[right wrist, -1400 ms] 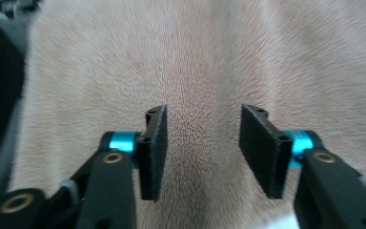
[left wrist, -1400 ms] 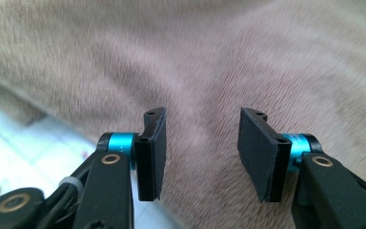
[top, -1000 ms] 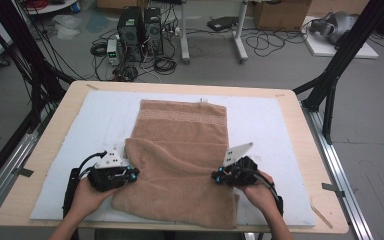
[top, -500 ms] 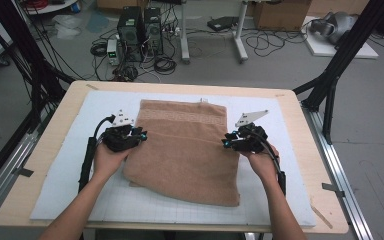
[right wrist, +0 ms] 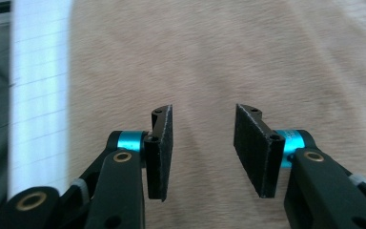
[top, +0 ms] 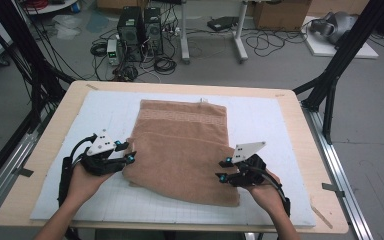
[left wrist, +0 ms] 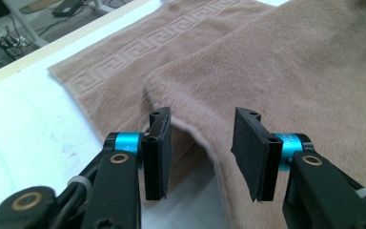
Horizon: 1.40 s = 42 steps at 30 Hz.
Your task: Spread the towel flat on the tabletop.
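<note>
Both the left gripper [top: 128, 152] and right gripper [top: 221, 170] have just been opening, releasing the brown towel [top: 185, 150]; it now lies folded on the white mat [top: 265, 120] (probably one fold finished).

Folded towel [top: 182, 150] btwn left gripper [top: 128, 152] & right gripper [top: 222, 170].

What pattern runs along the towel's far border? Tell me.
A Greek-key meander band on the towel, woven tone-on-tone brown; clearest in the left gripper view.
</note>
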Available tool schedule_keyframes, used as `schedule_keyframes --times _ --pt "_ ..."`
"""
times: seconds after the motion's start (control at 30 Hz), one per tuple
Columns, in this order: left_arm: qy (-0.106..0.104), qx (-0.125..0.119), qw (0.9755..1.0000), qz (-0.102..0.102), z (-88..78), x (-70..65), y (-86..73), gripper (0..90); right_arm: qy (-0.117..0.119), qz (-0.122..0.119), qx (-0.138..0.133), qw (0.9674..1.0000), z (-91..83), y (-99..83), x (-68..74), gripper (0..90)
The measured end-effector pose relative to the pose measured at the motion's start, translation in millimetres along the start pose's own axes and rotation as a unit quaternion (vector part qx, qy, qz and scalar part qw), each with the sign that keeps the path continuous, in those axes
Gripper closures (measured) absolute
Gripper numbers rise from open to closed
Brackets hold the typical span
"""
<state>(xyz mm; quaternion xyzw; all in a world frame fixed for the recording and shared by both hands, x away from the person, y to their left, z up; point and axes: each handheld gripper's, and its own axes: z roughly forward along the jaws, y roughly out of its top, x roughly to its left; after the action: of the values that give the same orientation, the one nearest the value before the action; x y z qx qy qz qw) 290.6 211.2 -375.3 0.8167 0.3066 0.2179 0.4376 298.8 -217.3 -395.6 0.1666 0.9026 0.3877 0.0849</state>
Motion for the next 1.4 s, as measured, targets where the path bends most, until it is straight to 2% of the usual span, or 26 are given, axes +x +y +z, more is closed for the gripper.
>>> schedule_keyframes --times 0.07,0.13,0.3,0.4,0.5,0.57,0.67,0.7,0.73,0.83,0.9,0.97,1.0,1.1,1.17,1.23,1.33,1.4 --pt "-0.002 -0.001 1.0000 -0.001 -3.0 0.4 -2.8 57.5 0.009 -0.004 0.001 1.0000 1.4 -2.4 5.6 54.8" --pt "-0.020 -0.002 0.9998 -0.006 -4.8 -1.2 -6.9 57.2 0.017 -0.006 -0.003 0.9998 2.3 -4.2 9.5 54.4" --pt "-0.053 0.013 0.9985 0.006 1.6 -13.2 -20.3 55.4 0.033 -0.001 0.004 0.9994 9.2 -10.5 14.2 51.4" --pt "-0.074 0.042 0.9964 -0.002 14.8 -14.6 -30.9 52.2 0.050 -0.001 0.015 0.9987 18.3 -13.7 20.1 50.1" --pt "-0.074 0.092 0.9928 0.018 28.0 -18.3 -35.0 52.4 0.050 -0.006 0.034 0.9981 28.0 -16.2 24.6 51.7" --pt "-0.075 0.100 0.9918 0.029 31.9 -20.7 -35.2 62.9 0.058 -0.008 0.052 0.9969 36.0 -18.6 26.1 55.5" --pt "-0.076 0.090 0.9928 0.024 31.3 -21.9 -32.5 78.3 0.079 -0.004 0.040 0.9960 36.7 -20.8 23.7 72.1" --pt "-0.072 0.079 0.9941 0.021 28.8 -21.2 -30.5 84.0 0.080 -0.006 0.039 0.9960 36.4 -20.8 23.4 78.8" --pt "-0.073 0.067 0.9949 0.012 26.9 -19.6 -28.8 85.7 0.078 -0.013 0.039 0.9961 34.9 -19.7 23.2 82.1" --pt "-0.066 0.049 0.9966 0.001 22.1 -14.2 -22.9 86.9 0.074 -0.025 0.046 0.9959 32.3 -14.2 22.6 85.2" --pt "-0.062 0.037 0.9973 -0.009 20.5 -10.6 -18.3 87.1 0.062 -0.033 0.045 0.9965 27.0 -7.4 19.7 85.7" --pt "-0.055 0.022 0.9981 -0.020 20.3 -3.4 -10.6 87.1 0.046 -0.032 0.035 0.9978 19.1 0.4 12.7 85.8" --pt "-0.045 0.019 0.9985 -0.023 22.0 0.5 -6.5 87.1 0.041 -0.032 0.028 0.9982 15.2 4.8 7.4 85.8" --pt "-0.026 0.005 0.9983 -0.052 31.1 16.2 5.4 87.1 0.025 -0.023 0.019 0.9992 6.2 18.8 -13.0 85.8" --pt "-0.010 0.000 0.9980 -0.062 39.8 26.2 12.8 87.1 0.005 -0.007 0.012 0.9999 1.5 26.4 -29.7 85.8" --pt "0.000 0.000 0.9967 -0.081 50.0 36.7 17.7 87.1 -0.012 0.014 0.002 0.9998 -1.0 30.8 -47.3 85.8" --pt "0.022 0.015 0.9951 -0.095 67.1 45.5 19.6 86.3 -0.032 0.048 0.017 0.9982 7.5 30.0 -70.2 85.1" --pt "0.036 0.025 0.9948 -0.092 73.9 46.9 18.7 79.7 -0.037 0.066 0.032 0.9966 18.0 26.2 -78.8 82.8"
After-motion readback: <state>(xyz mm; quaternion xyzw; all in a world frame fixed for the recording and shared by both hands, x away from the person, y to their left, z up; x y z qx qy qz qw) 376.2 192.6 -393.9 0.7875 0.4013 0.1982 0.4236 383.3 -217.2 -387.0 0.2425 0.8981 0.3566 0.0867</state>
